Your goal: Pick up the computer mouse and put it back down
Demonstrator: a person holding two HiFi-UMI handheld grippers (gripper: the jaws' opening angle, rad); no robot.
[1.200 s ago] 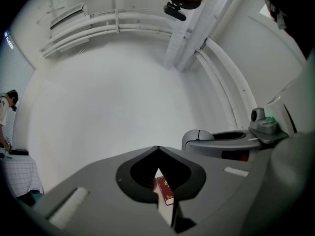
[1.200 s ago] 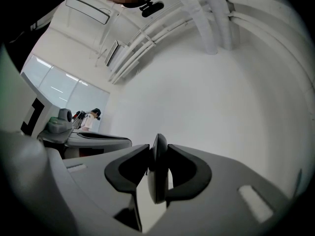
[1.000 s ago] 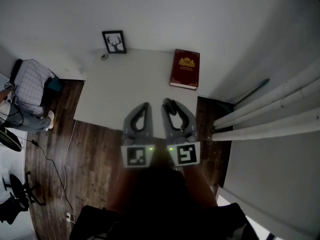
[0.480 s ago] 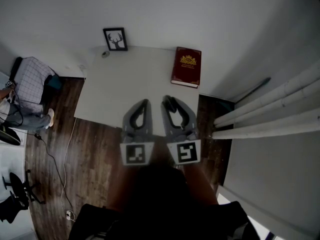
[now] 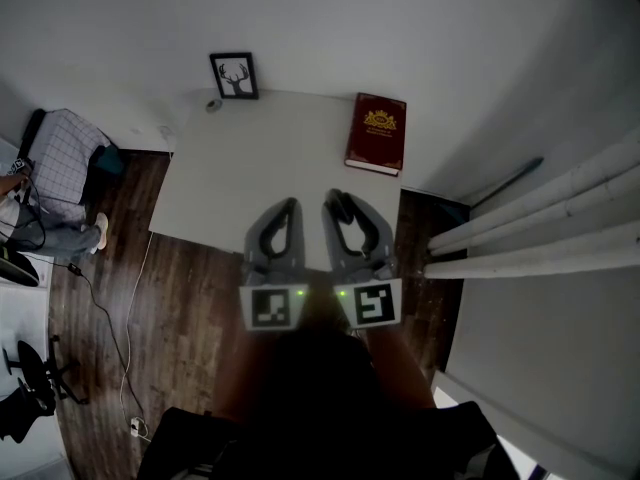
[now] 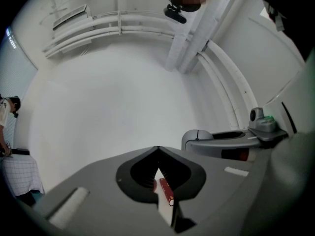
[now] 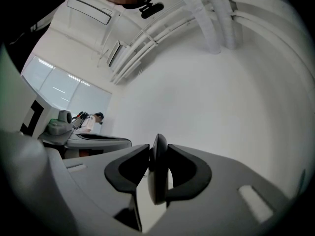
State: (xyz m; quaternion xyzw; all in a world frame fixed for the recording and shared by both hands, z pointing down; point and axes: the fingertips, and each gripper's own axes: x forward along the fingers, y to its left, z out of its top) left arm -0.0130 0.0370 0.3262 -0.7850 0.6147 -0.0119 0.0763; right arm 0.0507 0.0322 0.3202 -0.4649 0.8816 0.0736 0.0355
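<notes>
Head view: the left gripper (image 5: 290, 209) and right gripper (image 5: 337, 205) hang side by side over the near edge of the white table (image 5: 230, 168), with a red book (image 5: 376, 133) at the far right.

Left gripper view: the jaws are pressed together on nothing.

Right gripper view: the jaws pinch a dark rounded thing on edge, probably the computer mouse (image 7: 157, 173), held clear of the table.

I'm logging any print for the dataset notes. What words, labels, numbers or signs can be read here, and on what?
Red book: gold crest and print on the cover, too small to read.
Framed picture: a deer's head, no words visible.
Square markers: black-and-white code patterns, no letters or numbers.
Nothing in any of the three views can be read as text.
</notes>
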